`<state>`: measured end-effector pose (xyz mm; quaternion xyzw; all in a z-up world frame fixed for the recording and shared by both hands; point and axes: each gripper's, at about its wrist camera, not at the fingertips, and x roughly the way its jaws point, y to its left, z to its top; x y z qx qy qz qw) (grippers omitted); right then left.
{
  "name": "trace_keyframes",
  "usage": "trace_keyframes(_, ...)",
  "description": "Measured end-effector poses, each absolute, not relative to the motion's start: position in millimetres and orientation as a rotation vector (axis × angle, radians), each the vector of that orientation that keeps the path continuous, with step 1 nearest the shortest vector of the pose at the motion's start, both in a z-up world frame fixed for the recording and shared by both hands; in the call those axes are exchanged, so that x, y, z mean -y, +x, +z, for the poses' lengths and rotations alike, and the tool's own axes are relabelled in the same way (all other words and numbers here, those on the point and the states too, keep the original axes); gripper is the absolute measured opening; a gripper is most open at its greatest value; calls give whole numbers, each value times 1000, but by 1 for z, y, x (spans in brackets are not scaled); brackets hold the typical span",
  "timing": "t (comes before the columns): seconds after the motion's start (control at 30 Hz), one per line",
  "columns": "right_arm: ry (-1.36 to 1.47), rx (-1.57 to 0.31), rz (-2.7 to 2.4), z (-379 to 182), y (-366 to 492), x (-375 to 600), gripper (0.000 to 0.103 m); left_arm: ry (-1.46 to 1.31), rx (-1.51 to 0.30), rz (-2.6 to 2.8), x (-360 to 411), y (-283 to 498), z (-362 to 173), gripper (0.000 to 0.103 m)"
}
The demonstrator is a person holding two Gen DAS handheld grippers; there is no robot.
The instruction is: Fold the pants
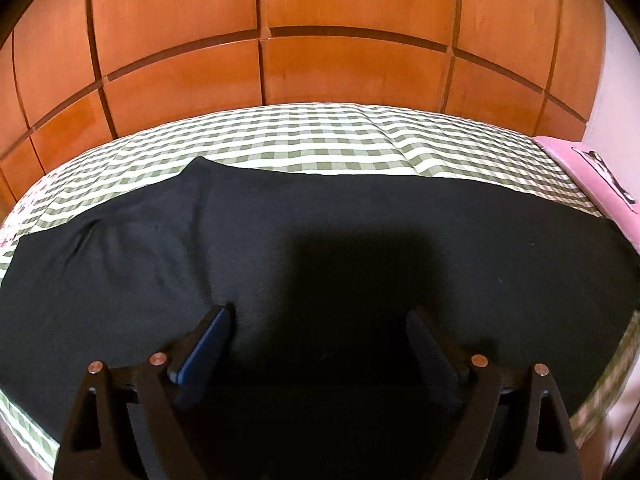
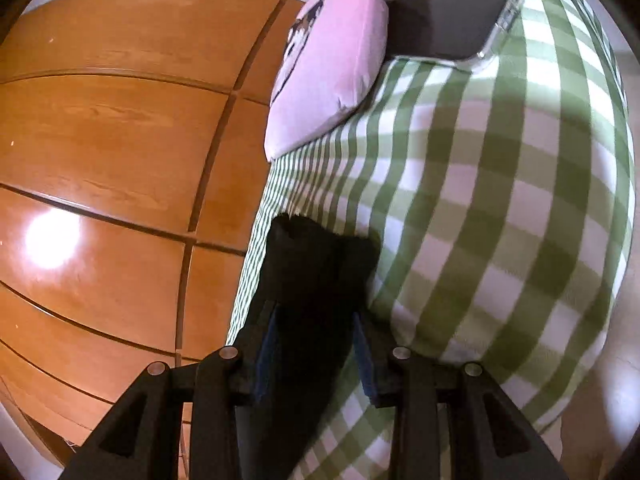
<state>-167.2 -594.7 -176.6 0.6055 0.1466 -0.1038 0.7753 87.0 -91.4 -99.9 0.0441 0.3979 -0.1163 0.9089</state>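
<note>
Black pants (image 1: 280,220) lie spread flat across the green-checked bed sheet (image 1: 320,132), running from the left edge to the right edge of the left wrist view. My left gripper (image 1: 318,316) hovers over their near middle with its jaws wide apart and nothing between them. In the right wrist view, rolled on its side, a bunched end of the pants (image 2: 316,264) fills the gap between the blue pads and sticks out past the tips. My right gripper (image 2: 316,320) is shut on that bunch, close to the checked sheet (image 2: 500,200).
A wooden wardrobe (image 1: 320,20) stands right behind the bed and fills the left of the right wrist view (image 2: 100,140). A pink pillow (image 2: 332,60) lies at the bed's end, with a dark phone (image 2: 452,20) beside it on the sheet.
</note>
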Motion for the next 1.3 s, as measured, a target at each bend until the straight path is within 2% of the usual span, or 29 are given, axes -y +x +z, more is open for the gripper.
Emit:
trace_keyframes(0.2,1291,-324,-236,-173,-160,598,36,105,-816,-240,100,87,-100,91)
trace_keyframes(0.43,1357,-434,-326,-167,-156,609,36,103,-809,-232,104,87,-101,92)
trace_keyframes(0.73,1334,-377,-301,-174,-158,611,36,105,-797,-231,105,86,-104,94)
trace_keyframes(0.9,1266,-388,-291,-165,-147,609,25,99,-802,-228,106,88,-105,95)
trace_keyframes(1.1,1288,-346,-275,-159,-150,607,23,76,-827,-243,105,89,-100,94)
trace_keyframes(1.3,1155,-322,-270,-114,-150,590,23,-29,-827,-308,97,86,-86,94)
